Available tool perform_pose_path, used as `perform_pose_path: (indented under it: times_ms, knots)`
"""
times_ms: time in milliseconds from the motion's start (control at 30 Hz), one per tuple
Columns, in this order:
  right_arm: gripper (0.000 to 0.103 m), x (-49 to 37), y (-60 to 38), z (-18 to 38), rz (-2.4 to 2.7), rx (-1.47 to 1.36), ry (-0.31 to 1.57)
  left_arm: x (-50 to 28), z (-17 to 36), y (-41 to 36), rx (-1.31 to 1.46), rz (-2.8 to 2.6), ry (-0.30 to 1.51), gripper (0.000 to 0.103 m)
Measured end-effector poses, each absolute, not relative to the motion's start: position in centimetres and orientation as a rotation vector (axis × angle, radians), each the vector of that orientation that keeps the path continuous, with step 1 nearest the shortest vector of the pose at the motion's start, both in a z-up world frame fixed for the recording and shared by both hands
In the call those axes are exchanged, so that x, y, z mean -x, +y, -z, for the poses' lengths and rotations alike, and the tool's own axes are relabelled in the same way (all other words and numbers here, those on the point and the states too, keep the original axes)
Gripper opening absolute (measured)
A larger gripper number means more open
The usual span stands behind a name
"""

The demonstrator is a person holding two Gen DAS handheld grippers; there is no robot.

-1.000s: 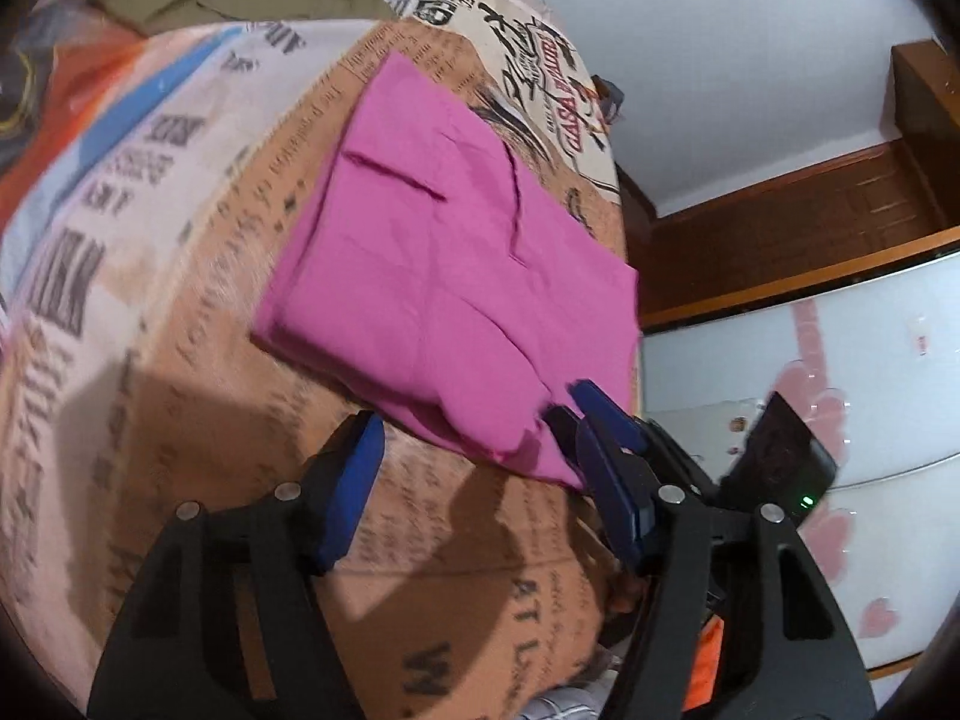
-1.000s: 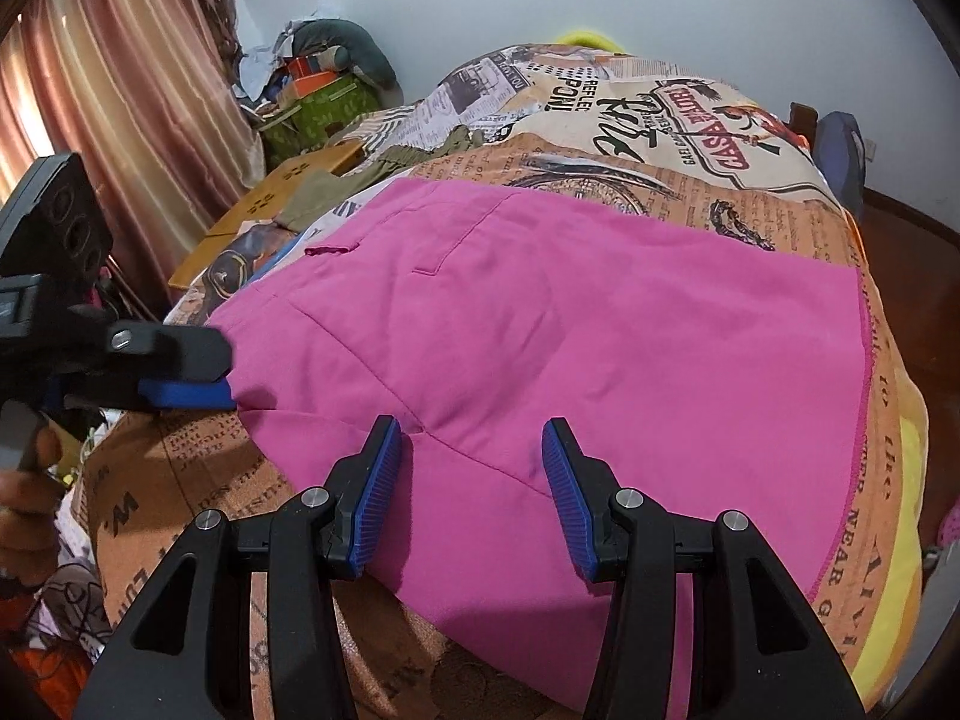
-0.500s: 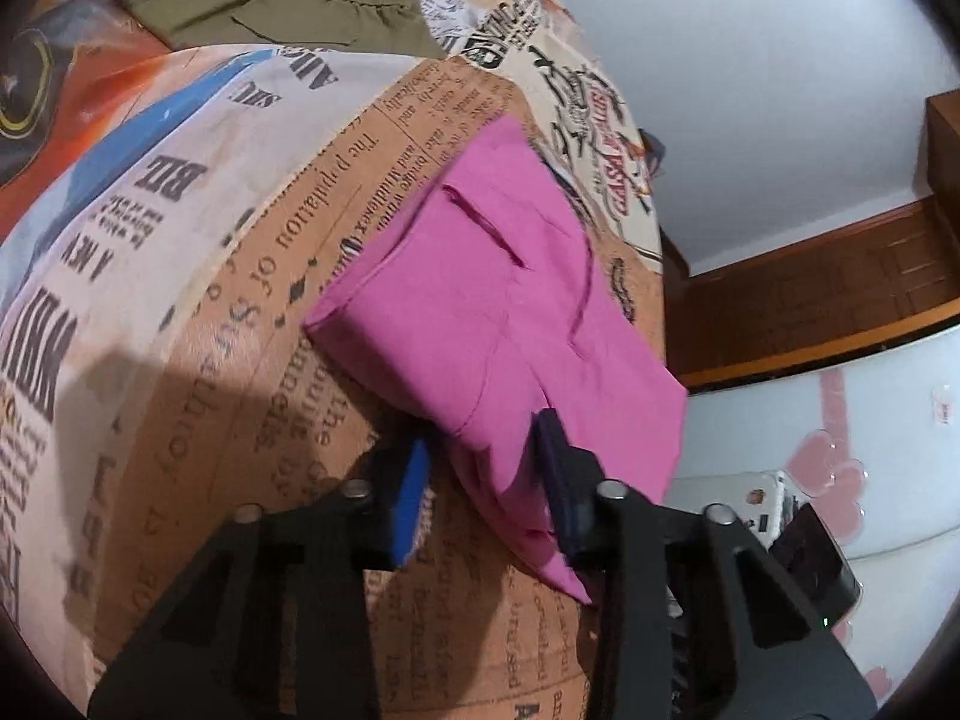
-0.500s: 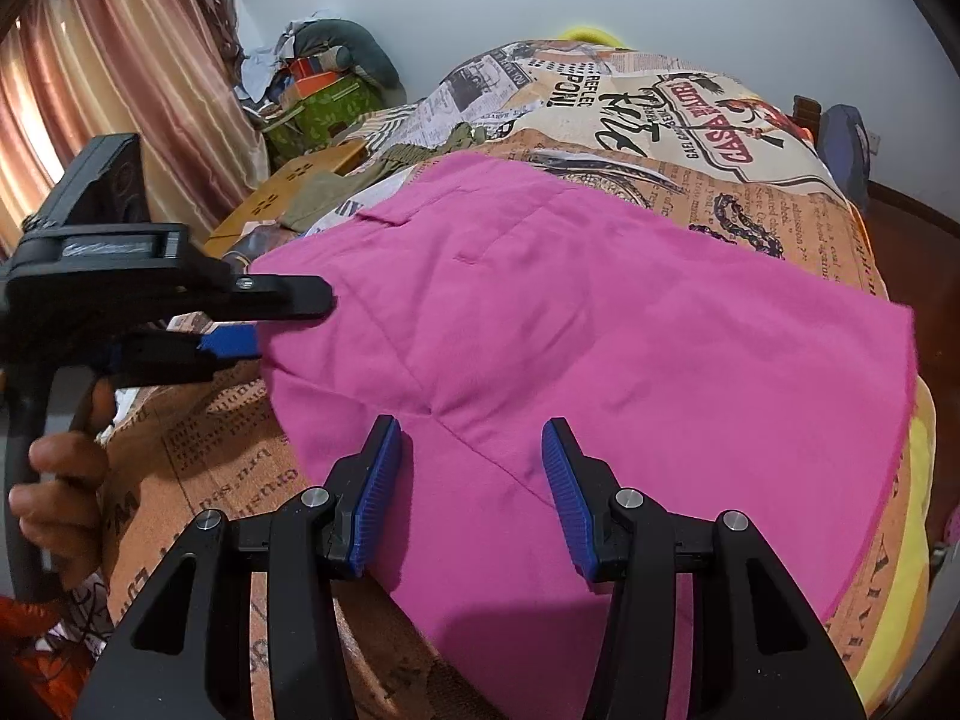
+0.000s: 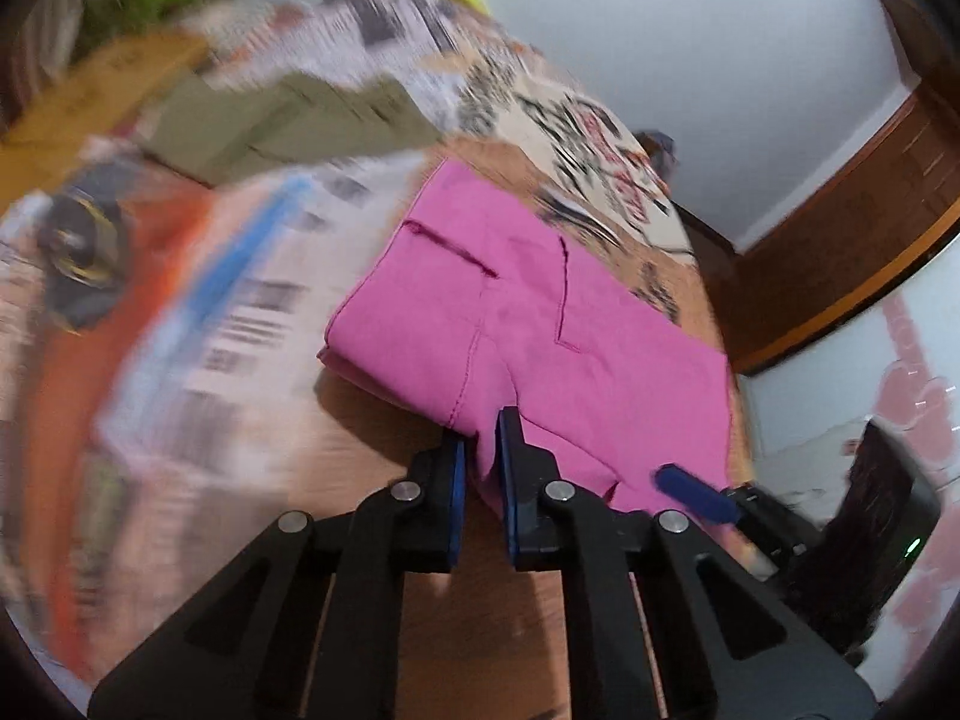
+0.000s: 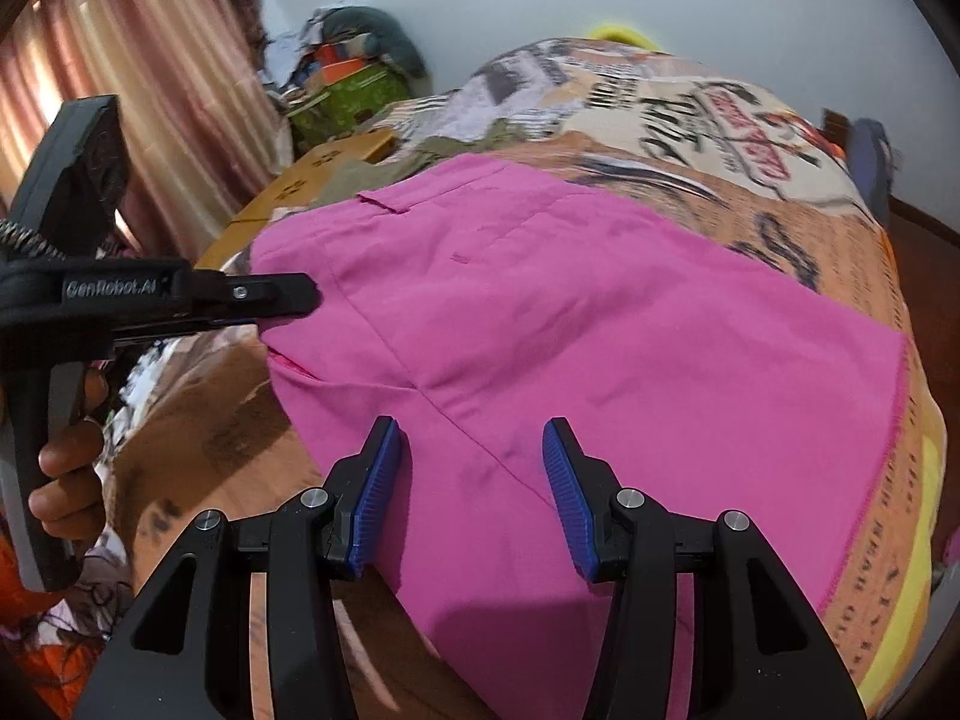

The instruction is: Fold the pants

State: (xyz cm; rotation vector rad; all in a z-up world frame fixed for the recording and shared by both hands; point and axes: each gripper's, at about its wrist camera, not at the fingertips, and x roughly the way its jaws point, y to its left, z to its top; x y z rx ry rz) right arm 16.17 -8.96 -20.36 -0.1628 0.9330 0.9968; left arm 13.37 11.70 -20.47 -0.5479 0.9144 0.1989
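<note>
Pants of bright pink woven cloth (image 5: 528, 324) lie folded on my bed, which is covered by a bedspread printed like old newspapers in tan, cream and orange (image 5: 384, 516).

My left tongs (image 5: 479, 468) have their two blue-padded fingers drawn close together, clamped on a fold of cloth at the near edge of the pink pants. In the right wrist view the same left tongs (image 6: 282, 300) reach in from the left side and bite the left edge of the pants, where the cloth lifts a little off the bedspread. My left hand (image 6: 66, 468) grips the black handle below them.

My right tongs (image 6: 471, 480) stand wide apart and hold nothing. Their ribbed blue pads sit on either side of a seam that runs across the pink cloth, low over the near part of the pants; I cannot tell whether they touch it. In the left wrist view one blue tip of the right tongs (image 5: 696, 495) shows over the near right corner of the pants.

Further out, a back pocket slit and a pressed seam mark the top of the pants. Beyond the pants lies a folded olive-green garment (image 5: 288, 120) on the same bed. A pile of cloth and boxes (image 6: 348, 78) sits by the pale wall (image 5: 690, 36), beside a pinkish-brown curtain (image 6: 126, 78). Dark wooden panelling (image 5: 840, 240) stands to the right of the bed.
</note>
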Motion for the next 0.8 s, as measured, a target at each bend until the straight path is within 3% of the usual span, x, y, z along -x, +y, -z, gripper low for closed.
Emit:
perform_pose_path:
  times_ms: [367,800]
  knots:
    - [0.046,-14.0,-7.0,19.0,-0.998,0.194,0.895,-7.5,16.6,10.6,0.099,-0.36,0.758,0.01]
    - [0.046,-14.9,-13.8,20.9,-0.832,0.087,0.939,-10.5,11.8,4.8,-0.026,-0.144,0.649,0.009]
